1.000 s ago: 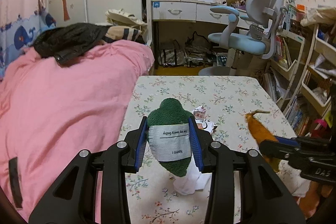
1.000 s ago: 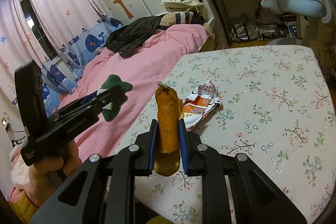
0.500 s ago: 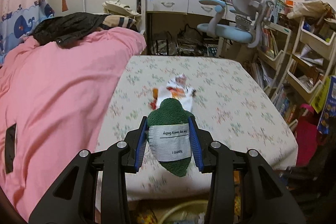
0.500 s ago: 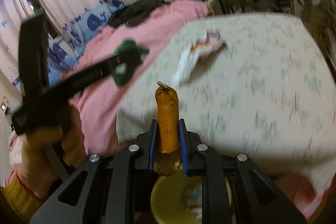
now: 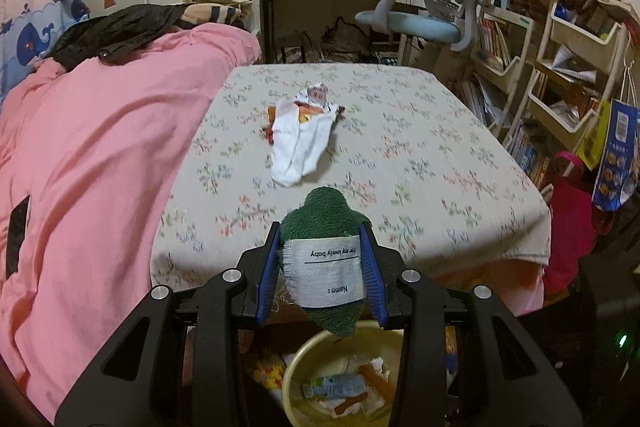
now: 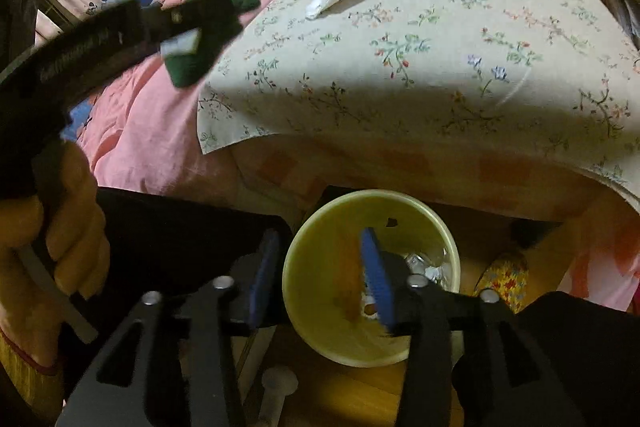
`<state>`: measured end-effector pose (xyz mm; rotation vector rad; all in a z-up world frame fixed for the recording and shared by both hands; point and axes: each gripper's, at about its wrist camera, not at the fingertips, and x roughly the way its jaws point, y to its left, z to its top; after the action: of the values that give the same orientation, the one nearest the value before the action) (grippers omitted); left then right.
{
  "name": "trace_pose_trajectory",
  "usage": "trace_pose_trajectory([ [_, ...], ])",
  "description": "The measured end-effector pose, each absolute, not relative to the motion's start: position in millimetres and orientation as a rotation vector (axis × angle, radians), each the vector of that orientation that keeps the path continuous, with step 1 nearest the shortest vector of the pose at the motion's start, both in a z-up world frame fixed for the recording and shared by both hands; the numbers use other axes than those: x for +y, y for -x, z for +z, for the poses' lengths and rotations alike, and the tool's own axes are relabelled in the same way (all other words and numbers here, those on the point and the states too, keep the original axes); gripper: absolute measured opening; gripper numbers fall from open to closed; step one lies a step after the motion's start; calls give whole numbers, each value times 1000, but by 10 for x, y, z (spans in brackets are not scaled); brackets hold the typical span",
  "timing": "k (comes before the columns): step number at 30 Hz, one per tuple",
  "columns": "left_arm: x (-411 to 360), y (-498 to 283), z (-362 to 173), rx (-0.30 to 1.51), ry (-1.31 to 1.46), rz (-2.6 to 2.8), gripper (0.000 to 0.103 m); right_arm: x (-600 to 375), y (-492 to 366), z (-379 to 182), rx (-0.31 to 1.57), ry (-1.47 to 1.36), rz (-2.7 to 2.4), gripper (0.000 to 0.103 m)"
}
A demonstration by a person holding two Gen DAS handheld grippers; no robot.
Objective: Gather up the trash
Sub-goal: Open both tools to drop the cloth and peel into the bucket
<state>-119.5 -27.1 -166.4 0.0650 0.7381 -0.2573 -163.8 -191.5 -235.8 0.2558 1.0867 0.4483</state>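
So right now my left tongs are clenched on a green terry cloth thing with a white name tag, both blue pads pressed against its sides, and it's hanging just past the table edge, over the yellow bin on the floor. My right tongs have just been opening and the jaws stand apart over that same bin, with a blurry orange carrot-looking piece between them, touching neither pad as far as I can tell. The bin already has some scraps in it: a wrapper, white tissue, orange bits. Back on the floral tablecloth there are still 2 things lying together: a white crumpled bag and a snack wrapper partly under it. The pink bedding sits right beside the table.
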Motion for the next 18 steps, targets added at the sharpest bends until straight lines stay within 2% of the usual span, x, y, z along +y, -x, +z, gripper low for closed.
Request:
trace_pose_trajectory([
  [4,-293,1305,-1717,756,-72,-264,36,-1982,1640,-2309,1056,-247,398,52],
  [8,-313,1431,-1798,782,-79,-274,36,-2071,1641,-2254,1013,-229,323,63],
  [18,-397,1701,-2029,857,-112,-299,37,-2343,1668,-2047,846,-239,126,75],
])
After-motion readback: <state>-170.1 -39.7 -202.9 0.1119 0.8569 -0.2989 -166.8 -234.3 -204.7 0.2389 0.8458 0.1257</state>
